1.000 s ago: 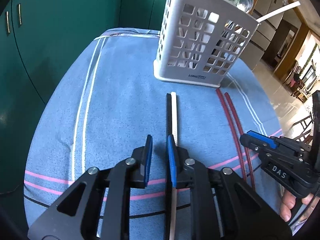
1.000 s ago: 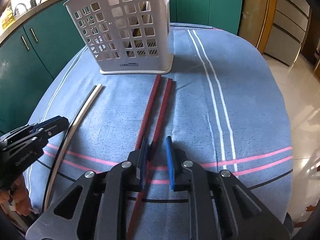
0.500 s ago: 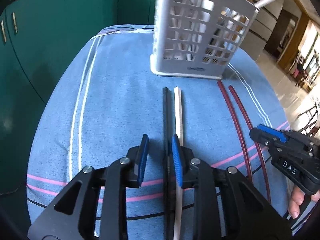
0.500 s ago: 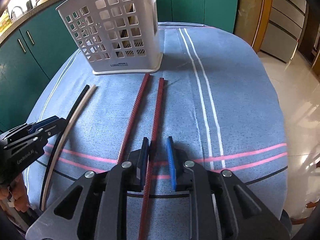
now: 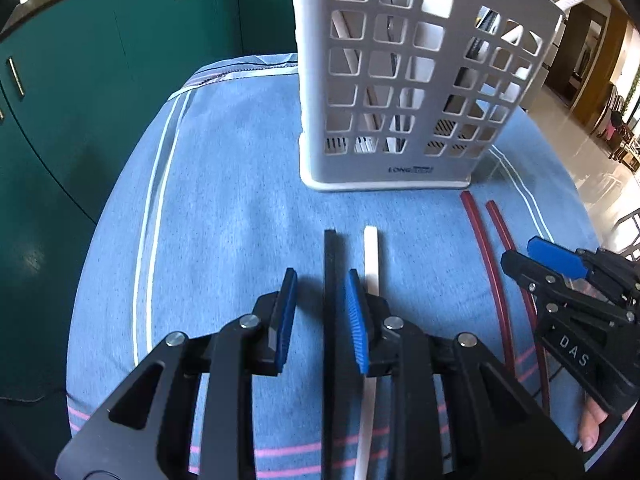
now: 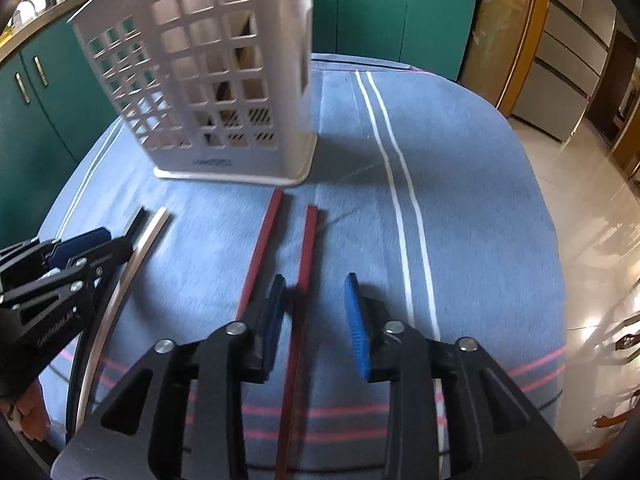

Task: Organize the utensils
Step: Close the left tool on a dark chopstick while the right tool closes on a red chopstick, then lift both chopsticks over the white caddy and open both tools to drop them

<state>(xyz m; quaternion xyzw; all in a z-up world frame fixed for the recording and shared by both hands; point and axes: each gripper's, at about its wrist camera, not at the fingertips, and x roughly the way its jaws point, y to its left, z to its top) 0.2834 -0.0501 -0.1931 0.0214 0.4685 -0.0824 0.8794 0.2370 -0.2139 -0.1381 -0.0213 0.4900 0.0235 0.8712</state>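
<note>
Left gripper [image 5: 322, 312] jaws apart, black chopstick [image 5: 330, 264] lying between, untouched. Right gripper [image 6: 314, 312] jaws opening; one dark-red chopstick [image 6: 306, 252] between. White utensil basket [image 5: 404, 92] ahead.

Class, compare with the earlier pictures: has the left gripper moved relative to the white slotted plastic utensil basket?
Yes. The left gripper has moved toward the white slotted plastic utensil basket, which now looms larger and nearer in its view.
</note>
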